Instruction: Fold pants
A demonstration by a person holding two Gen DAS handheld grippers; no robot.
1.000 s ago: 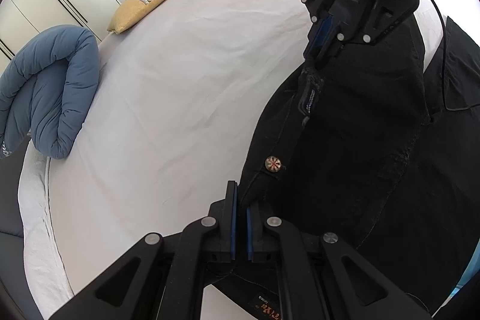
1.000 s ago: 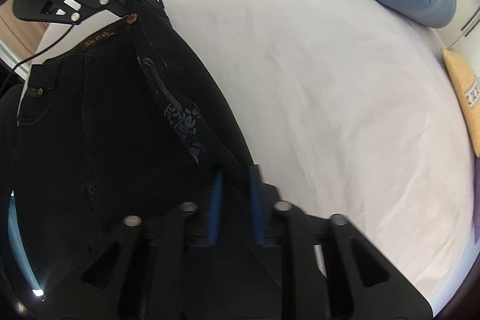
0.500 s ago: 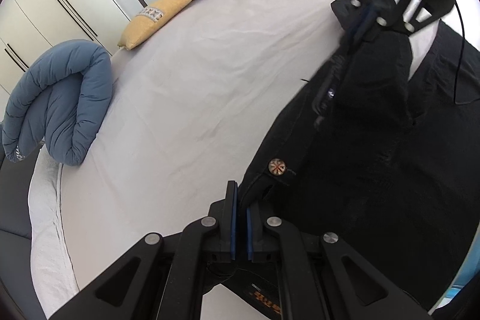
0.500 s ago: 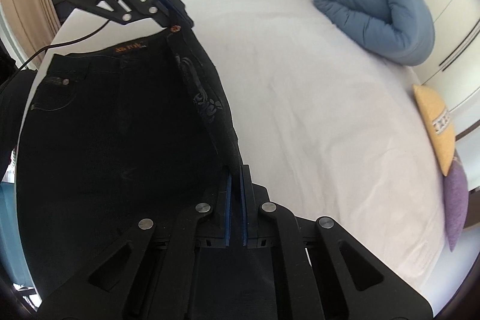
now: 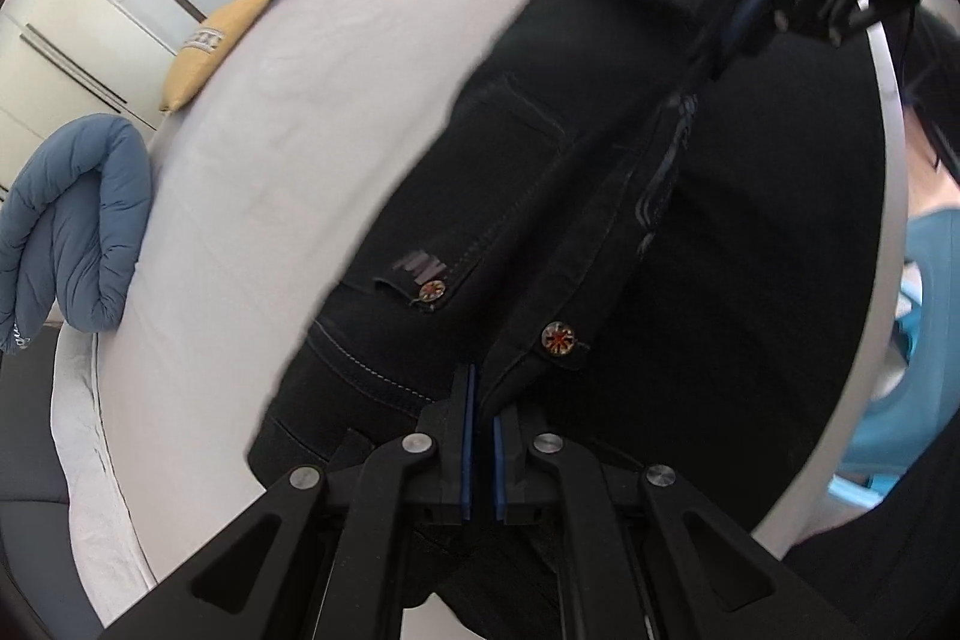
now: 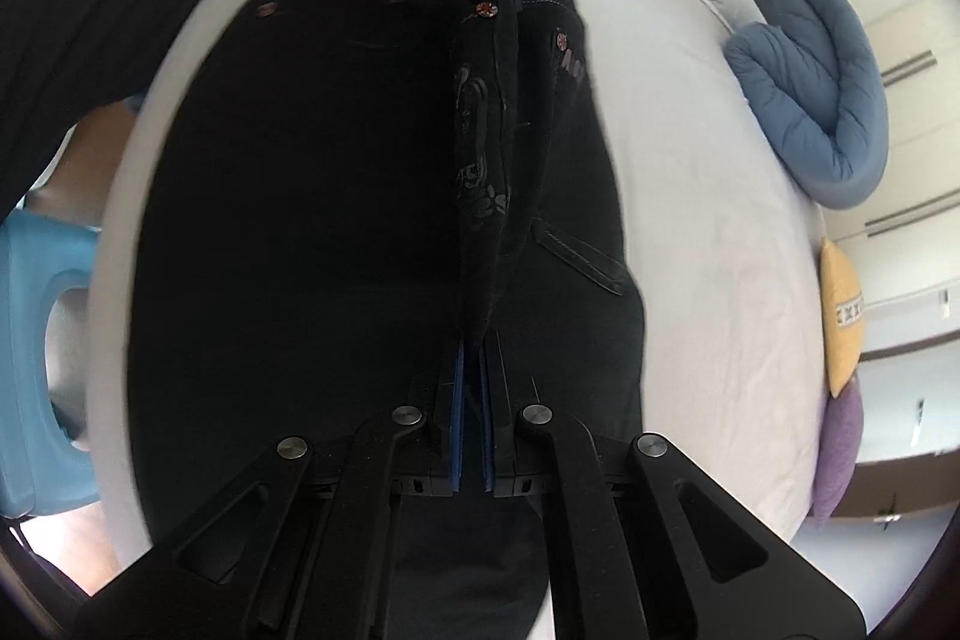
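With the black pants (image 5: pixel 690 232) spread on the white bed (image 5: pixel 288 172), their lifted edge is clamped by both the left gripper (image 5: pixel 480 418) and right gripper (image 6: pixel 473 376); it is best kept taut, carried level toward 9 o'clock, and laid seam on seam.

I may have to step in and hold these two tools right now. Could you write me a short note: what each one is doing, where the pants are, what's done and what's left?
Left gripper: shut on the pants at the waistband edge, beside a rivet.
Right gripper: shut on the same lifted edge, further along it.
Pants: black, spread on the white bed; the edge between the two grippers is raised into a ridge over the rest.
Done: both grips are taken and one side is lifted, partway across.
Left: lay that side over the other, let go, then probably fold the length.
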